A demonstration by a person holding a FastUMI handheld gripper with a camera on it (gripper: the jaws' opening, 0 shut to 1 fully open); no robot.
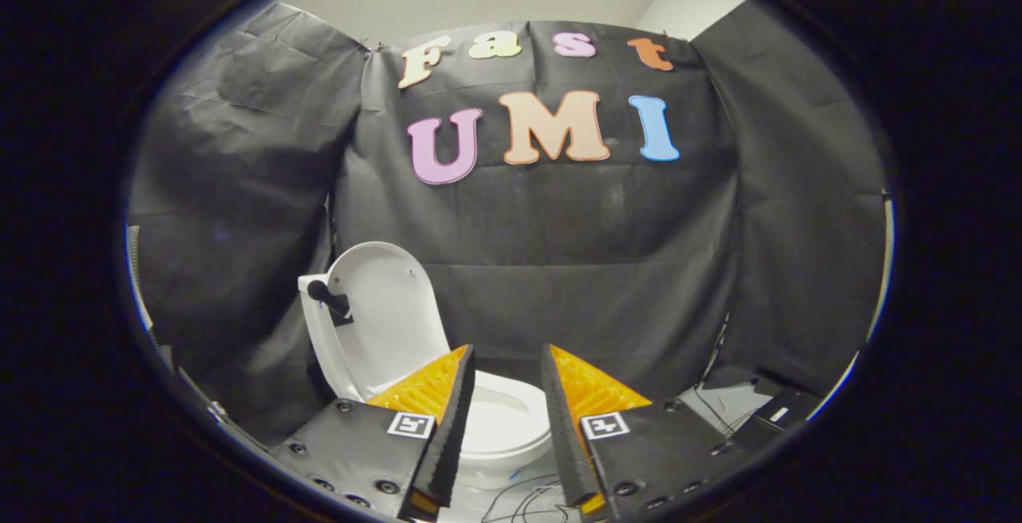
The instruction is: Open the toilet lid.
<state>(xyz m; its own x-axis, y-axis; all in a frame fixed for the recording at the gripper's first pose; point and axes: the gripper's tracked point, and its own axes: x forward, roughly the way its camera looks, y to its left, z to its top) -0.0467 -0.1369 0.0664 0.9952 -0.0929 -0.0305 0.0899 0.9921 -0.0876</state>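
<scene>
My claw (507, 363) is released and holds nothing; the lid (387, 307) stands upright beyond it, bowl (503, 419) exposed, so I judge the job done.

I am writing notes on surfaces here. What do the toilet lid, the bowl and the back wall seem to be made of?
Lid, raised: likely smooth white plastic, thin with a soft sheen. Bowl: glossy white, probably ceramic, though plastic is possible. Wall: matte black cloth, creased and sagging. The gripper is open, its fingers framing the bowl without touching it.
</scene>
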